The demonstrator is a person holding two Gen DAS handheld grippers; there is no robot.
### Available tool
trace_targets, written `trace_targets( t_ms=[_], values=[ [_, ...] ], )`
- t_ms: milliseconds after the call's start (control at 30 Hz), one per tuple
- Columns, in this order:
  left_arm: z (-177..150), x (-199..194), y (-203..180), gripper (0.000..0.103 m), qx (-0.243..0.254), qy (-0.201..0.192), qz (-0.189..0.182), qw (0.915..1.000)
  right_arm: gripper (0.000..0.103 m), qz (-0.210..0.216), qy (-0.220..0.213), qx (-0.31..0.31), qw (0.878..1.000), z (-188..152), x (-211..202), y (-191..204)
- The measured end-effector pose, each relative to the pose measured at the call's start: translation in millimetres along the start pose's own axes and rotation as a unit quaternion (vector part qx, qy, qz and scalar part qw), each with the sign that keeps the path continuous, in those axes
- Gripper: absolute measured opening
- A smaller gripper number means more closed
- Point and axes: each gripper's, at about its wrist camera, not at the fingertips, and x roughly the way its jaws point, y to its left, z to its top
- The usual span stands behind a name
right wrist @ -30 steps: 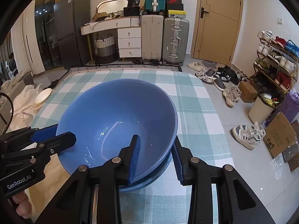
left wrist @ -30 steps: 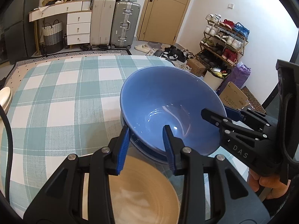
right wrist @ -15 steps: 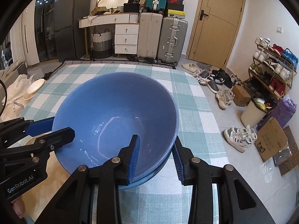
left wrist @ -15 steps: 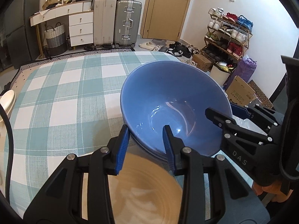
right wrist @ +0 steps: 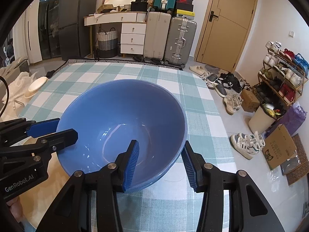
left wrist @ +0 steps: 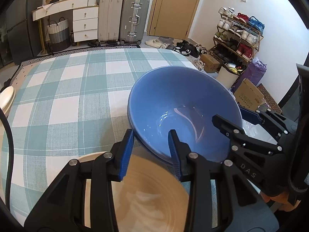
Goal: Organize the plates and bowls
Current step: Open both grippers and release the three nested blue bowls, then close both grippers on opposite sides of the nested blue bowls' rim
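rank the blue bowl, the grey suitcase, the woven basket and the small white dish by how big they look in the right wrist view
1. blue bowl, though it sits nearest the camera, which inflates it
2. grey suitcase
3. woven basket
4. small white dish at the table's far left edge

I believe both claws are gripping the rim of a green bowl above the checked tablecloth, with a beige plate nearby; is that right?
Not quite: the bowl is blue, not green, as the right wrist view shows. Otherwise yes: the left claw and right claw each straddle its rim above the checked tablecloth, with the beige plate nearby.
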Motion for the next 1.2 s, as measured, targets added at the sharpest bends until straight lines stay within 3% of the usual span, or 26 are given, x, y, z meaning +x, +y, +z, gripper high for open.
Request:
trace_targets(
  t_ms=[133, 333, 400, 467, 500, 733, 833, 900, 1200],
  values=[
    [-1.2, 2.5, 0.9, 0.036, -0.003, 0.001, 0.003, 1.0, 0.046, 0.003, 0.002, -0.004, 1.0, -0.8, 0.9, -1.6],
    [2.0, 4.3, 10.5, 0.055, -0.021, 0.011, 0.006, 0.9997, 0.05, 0.042, -0.008, 0.029, 0.999, 0.1, -3.8, -16.5],
    [4.5, 4.6, 16.9, 0.062, -0.032, 0.012, 0.004, 0.9994, 0.057, 0.052, -0.011, 0.041, 0.998, 1.9, -5.2, -22.6],
    [6.7, 4.0, 21.4, 0.071, -0.038, 0.012, -0.002, 0.9992, 0.076, 0.057, -0.018, 0.052, 0.997, 3.5, -7.1, -29.3],
    [8.2, 3.5, 24.2, 0.074, -0.04, 0.011, -0.005, 0.9991, 0.079, 0.062, -0.023, 0.058, 0.996, 4.4, -8.1, -33.3],
    [16.6, 9.1, 38.3, 0.082, -0.054, 0.015, -0.024, 0.9981, 0.09, 0.089, -0.021, 0.106, 0.99, 10.4, -2.4, -64.5],
    [18.1, 16.6, 42.3, 0.089, -0.069, 0.023, -0.032, 0.9969, 0.092, 0.11, -0.014, 0.128, 0.985, 8.8, 4.4, -73.6],
    [18.5, 22.4, 44.5, 0.1, -0.077, 0.027, -0.037, 0.996, 0.092, 0.118, -0.009, 0.139, 0.983, 7.0, 9.7, -76.7],
    [19.9, 42.3, 45.3, 0.101, -0.091, 0.033, -0.051, 0.994, 0.092, 0.148, 0.012, 0.158, 0.976, -1.4, 32.2, -74.4]
  ],
)
